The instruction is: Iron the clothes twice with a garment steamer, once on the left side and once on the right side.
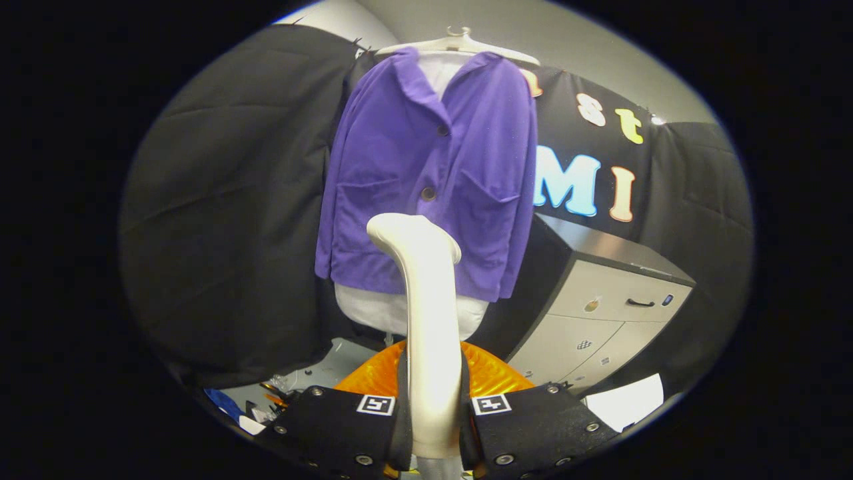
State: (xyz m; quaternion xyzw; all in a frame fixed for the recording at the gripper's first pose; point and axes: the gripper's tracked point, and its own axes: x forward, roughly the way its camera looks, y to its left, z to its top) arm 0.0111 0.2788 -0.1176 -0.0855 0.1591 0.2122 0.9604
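So the gripper (pixel 433 417) has its jaws clenched on the handle of the garment steamer (pixel 426 320), one finger pressing on each side. The handle is a pale cream stalk that rises straight up between the fingers and curves over at the top into a rounded head, which sits right in front of the lower part of the jacket.

The purple jacket (pixel 430 173) hangs further back on a white hanger (pixel 460 43), buttoned over a white torso form (pixel 406 313) that pokes out below the hem. Two dark buttons run down the front and there's a patch pocket on each side. The steamer head overlaps the jacket around the hem, near the middle; can't tell if it's actually touching the fabric.

Just beyond the fingers there's something orange and ribbed (pixel 486 373). Off to the right stands a grey cabinet (pixel 613 300) with drawers and a dark handle.
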